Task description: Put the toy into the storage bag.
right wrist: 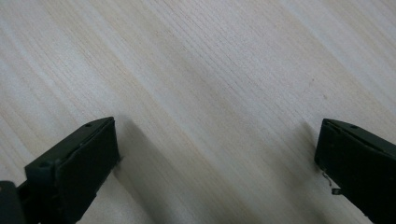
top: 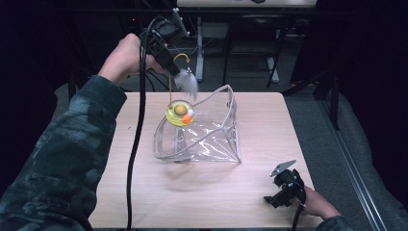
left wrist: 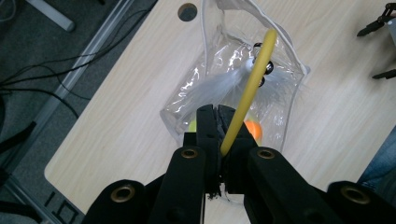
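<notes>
My left gripper hangs above the table's far left, shut on the yellow cord of a dangling toy. A white feather and a clear yellow ball with orange beads inside hang from the cord. The ball sits at the open mouth of a clear plastic pouch lying in the middle of the table. In the left gripper view the shut gripper pinches the cord above the feather and pouch. My right gripper rests open at the front right, with bare wood under the gripper.
The light wooden table has a round cable hole near its far edge. A black cable trails from the left gripper down over the table's left side. Metal stand legs rise behind the table on a dark floor.
</notes>
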Demonstrator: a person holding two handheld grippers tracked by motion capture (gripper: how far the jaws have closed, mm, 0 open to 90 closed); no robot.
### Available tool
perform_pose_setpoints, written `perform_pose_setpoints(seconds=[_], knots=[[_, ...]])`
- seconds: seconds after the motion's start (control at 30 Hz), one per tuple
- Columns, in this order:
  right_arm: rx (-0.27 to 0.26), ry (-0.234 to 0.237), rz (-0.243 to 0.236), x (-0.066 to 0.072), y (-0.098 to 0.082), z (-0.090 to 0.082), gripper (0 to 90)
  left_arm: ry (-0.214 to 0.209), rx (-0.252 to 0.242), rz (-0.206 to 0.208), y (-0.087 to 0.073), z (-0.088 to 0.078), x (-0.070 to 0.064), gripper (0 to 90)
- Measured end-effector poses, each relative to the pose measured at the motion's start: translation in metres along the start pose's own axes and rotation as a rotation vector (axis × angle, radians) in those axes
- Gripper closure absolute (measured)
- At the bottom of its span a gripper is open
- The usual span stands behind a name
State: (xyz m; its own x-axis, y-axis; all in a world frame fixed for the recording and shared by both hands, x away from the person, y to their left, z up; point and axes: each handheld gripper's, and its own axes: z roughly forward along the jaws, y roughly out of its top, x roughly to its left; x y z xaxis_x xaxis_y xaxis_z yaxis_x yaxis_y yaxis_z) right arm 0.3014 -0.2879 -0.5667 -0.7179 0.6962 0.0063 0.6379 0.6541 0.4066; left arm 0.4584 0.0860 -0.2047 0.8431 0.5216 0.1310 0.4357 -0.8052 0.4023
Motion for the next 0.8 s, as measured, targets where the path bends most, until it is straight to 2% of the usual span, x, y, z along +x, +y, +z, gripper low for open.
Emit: perform_pose_setpoints(seconds=[0.5, 0.8], knots=[[0.003, -0.004, -0.003, 0.000, 0.000, 0.000, 0.0, -0.055, 0.034, 0.028, 0.006, 0.036, -0.011, 88.1], [0.000, -0.001, 0.001, 0.000, 0.000, 0.000, 0.0, -0.105, 0.056, 0.031, 0.003, 0.067, -0.014, 88.1]])
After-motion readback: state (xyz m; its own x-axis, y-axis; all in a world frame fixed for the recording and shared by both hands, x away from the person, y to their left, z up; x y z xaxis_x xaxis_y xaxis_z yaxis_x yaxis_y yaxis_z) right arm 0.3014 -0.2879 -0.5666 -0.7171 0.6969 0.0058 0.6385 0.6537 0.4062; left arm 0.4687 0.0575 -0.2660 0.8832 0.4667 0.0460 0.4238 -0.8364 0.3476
